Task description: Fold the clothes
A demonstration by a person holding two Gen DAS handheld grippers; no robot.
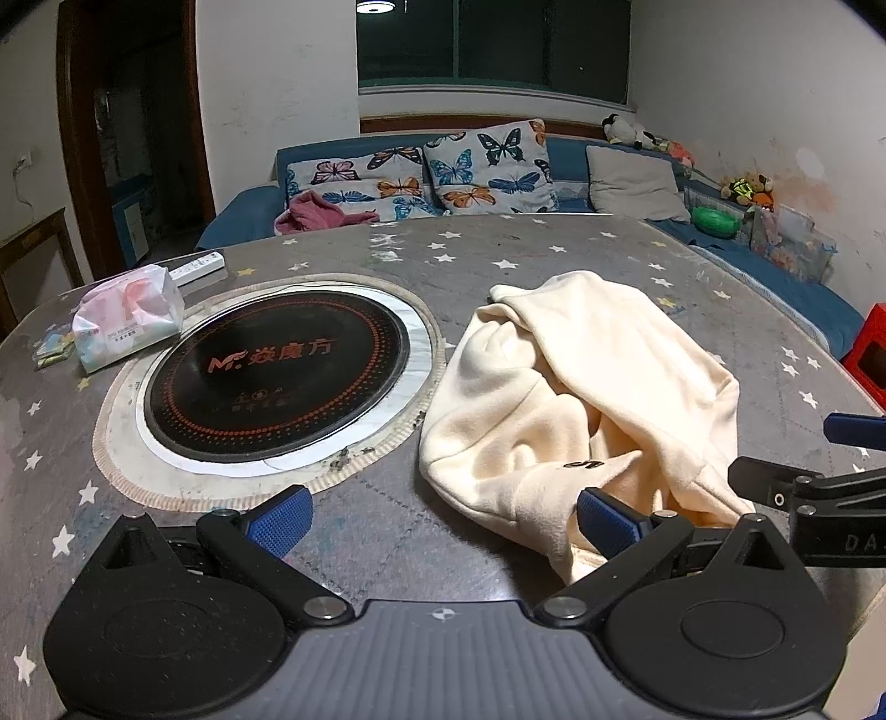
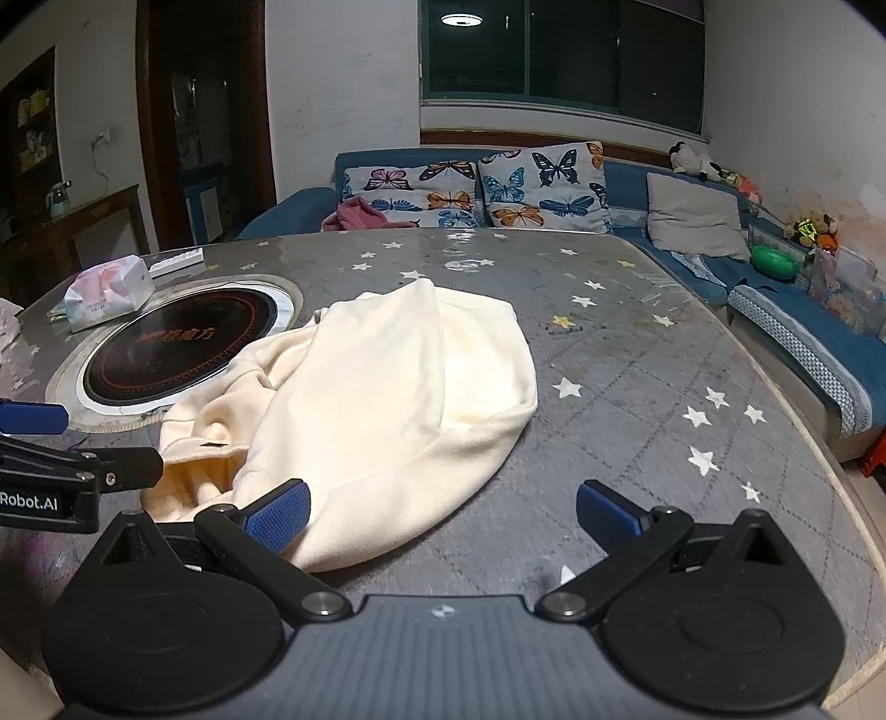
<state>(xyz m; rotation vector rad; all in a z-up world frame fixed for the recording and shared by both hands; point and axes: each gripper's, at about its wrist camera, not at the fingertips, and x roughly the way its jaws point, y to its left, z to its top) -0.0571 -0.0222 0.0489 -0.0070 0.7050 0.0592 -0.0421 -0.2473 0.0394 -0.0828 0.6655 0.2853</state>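
We see a crumpled cream fleece garment [image 1: 581,399] lying in a loose heap on the grey star-printed tabletop [image 1: 387,531], just to the right of a round black induction hob [image 1: 274,374] set flush into the surface. From the right wrist view the same garment [image 2: 387,399] sits at centre, its smoother rounded side toward the camera and the bunched folds on its left.

Left hand-held gripper [image 1: 443,518]: jaws spread wide, nothing between them. Its right blue-padded finger [image 1: 606,523] rests against the near hem of the garment; the left finger [image 1: 279,518] stands over bare tabletop, apart from the cloth.

Right hand-held gripper [image 2: 443,515]: also spread wide, holding nothing. Its left finger [image 2: 277,518] touches the near edge of the garment; the right finger [image 2: 609,512] is over bare tabletop.

Each hand-held gripper shows at the edge of the other's view, so the two sit close side by side at the near rim of the tabletop, with the garment's near edge between and in front of them.

Other items noted: a soft plastic pack of tissues [image 1: 130,318] left of the hob, a white remote control [image 1: 196,267] just behind it. Beyond the tabletop, a blue sofa [image 2: 819,338] with butterfly-print cushions [image 2: 545,185], a plain grey cushion [image 2: 695,219] and a rumpled pink cloth [image 2: 360,216]. A dark window [image 2: 559,50] is on the back wall.
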